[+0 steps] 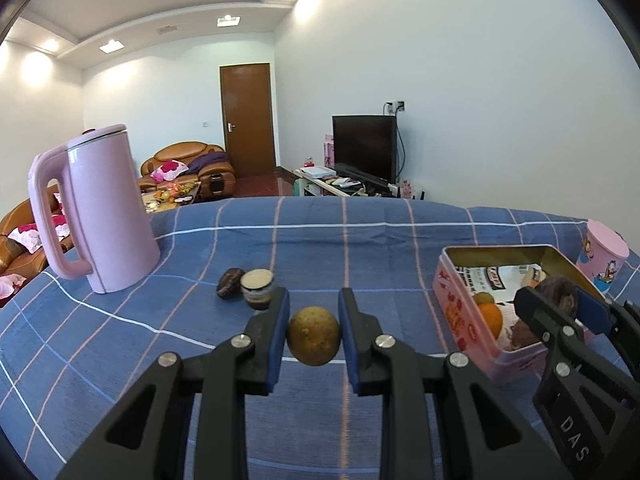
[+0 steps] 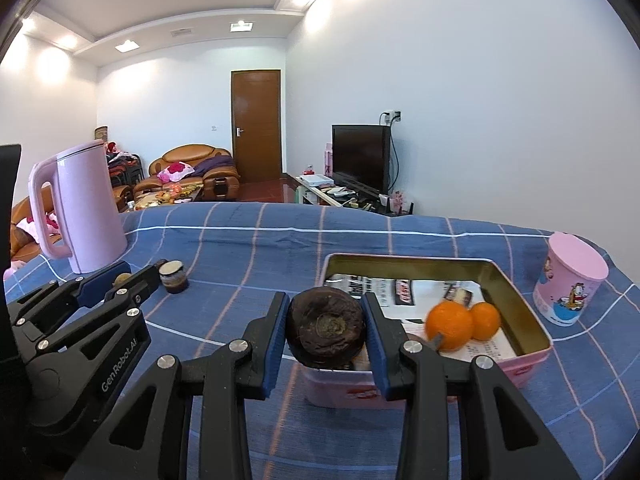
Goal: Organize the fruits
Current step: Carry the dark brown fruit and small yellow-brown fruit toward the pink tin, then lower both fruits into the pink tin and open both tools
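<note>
Left wrist view, my left claw: left gripper [image 1: 314, 322] is clamped on a small round yellow-green fruit [image 1: 314, 336], blue pads pressing it from both sides, held above the blue checked tablecloth [image 1: 200, 360].
Left wrist view, table ahead: I see a dark wrinkled brown fruit [image 1: 229, 282] touching a small dark jar with a pale lid [image 1: 258, 289], both just beyond my fingertips; a tall pink plastic kettle [image 1: 102, 212] stands further left.
Left wrist view, right side: an open pink rectangular tin box [image 1: 480, 320] holds an orange fruit [image 1: 490, 316]; my right gripper [image 1: 560, 300] hangs over it, closed on a dark round fruit [image 1: 558, 294].
Right wrist view, my right claw: right gripper [image 2: 325, 328] is clamped on the dark round fruit [image 2: 325, 326], at the tin box's [image 2: 532, 356] near left corner.
Right wrist view, inside the tin: two orange fruits [image 2: 450, 324] lie touching each other on printed paper [image 2: 420, 292].
Right wrist view, surroundings: a pink cartoon-printed cup [image 2: 570, 284] stands right of the tin; left gripper [image 2: 120, 282] shows at far left, pinching the yellow-green fruit [image 2: 122, 279] near the jar [image 2: 173, 276] and kettle [image 2: 86, 208].
</note>
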Demonstrator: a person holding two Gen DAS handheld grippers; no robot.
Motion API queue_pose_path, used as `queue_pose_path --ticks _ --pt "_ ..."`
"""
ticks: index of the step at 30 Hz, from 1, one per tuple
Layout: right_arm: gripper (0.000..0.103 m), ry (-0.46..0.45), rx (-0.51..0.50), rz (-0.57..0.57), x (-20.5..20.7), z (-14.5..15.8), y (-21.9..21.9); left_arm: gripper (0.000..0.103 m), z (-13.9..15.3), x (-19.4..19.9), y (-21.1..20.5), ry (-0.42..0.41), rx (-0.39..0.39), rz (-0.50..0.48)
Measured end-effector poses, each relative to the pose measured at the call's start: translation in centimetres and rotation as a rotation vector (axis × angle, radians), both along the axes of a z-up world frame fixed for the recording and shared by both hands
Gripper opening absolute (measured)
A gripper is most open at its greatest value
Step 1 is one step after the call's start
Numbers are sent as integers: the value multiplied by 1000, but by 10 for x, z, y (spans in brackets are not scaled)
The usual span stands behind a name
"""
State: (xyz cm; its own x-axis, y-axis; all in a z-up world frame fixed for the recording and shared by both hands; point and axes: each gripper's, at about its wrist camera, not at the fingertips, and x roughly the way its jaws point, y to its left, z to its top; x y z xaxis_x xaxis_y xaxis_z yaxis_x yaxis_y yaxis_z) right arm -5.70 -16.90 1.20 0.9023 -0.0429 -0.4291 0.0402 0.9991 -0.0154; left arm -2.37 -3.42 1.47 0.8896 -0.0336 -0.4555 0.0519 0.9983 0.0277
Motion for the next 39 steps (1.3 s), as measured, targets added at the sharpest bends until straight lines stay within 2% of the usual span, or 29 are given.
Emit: queue_pose_path --ticks 21,39 --pt "39 4 -11 -91 -2 2 -62 27 2 -4 -66 -8 29 -107" --pt "39 4 -27 -172 3 3 -103 27 3 0 -114 6 17 -185"
